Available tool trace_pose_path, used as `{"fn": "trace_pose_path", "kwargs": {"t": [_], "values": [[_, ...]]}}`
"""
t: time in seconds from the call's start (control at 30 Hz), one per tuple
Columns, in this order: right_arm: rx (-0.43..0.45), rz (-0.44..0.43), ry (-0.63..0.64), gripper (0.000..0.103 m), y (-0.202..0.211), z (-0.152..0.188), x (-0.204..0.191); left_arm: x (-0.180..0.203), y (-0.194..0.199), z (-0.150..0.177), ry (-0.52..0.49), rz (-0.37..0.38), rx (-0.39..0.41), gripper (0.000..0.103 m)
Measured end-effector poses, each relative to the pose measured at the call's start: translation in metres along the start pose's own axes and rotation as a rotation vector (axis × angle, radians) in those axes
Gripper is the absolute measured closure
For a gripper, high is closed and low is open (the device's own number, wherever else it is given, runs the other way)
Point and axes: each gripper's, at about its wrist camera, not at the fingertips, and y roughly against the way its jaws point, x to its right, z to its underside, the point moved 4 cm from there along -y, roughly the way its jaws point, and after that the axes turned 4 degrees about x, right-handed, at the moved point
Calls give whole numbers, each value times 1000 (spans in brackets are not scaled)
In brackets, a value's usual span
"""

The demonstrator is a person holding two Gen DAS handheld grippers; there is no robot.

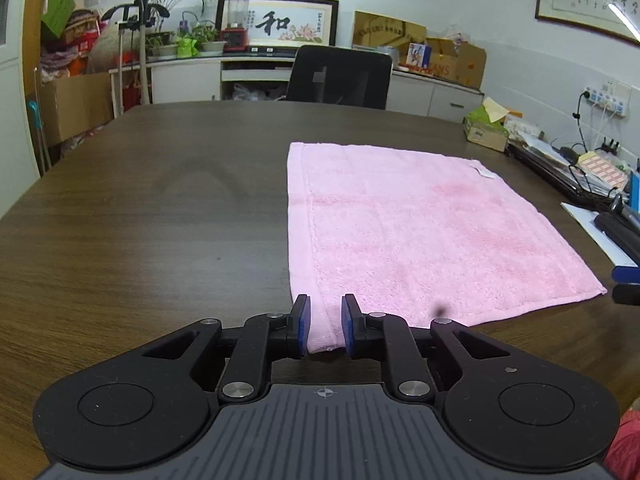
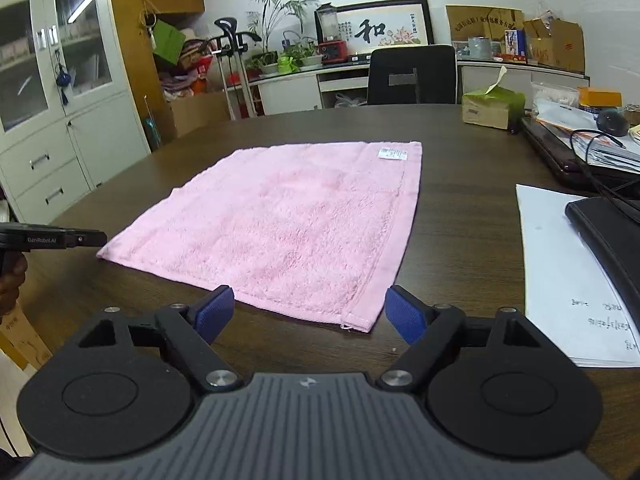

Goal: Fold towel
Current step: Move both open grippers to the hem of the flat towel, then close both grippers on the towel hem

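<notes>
A pink towel lies flat on the dark wooden table, with a white label at its far right corner. My left gripper is around the towel's near left corner; the blue pads stand on either side of the corner with a small gap, not pressed onto it. In the right wrist view the towel lies ahead, and my right gripper is wide open just before its near right corner, which lies between the pads. The left gripper shows at the towel's left corner there.
A white paper sheet and a black folder lie right of the towel. A tissue box, laptop and cables crowd the far right. A black office chair stands behind the table.
</notes>
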Motion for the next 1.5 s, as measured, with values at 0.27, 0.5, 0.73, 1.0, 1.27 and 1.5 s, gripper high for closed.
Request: {"fn": "trace_pose_path", "kwargs": {"t": [0.27,0.5,0.73,1.0,1.27,1.5], "values": [[-27,67,-26,30,-14,3,11,-6,-4,4,22,13,-6,68],[-35,117,104,41,-19,6,0,-6,-7,5,22,10,1,51],[4,140,110,68,-20,8,-4,5,-7,10,-40,-27,16,49],[33,151,97,72,-20,10,-6,18,-5,12,-94,-43,14,62],[52,135,79,88,-20,11,-10,30,-6,10,-104,-35,-4,91],[64,119,41,92,-14,12,-10,28,-5,7,-54,-34,4,96]]}}
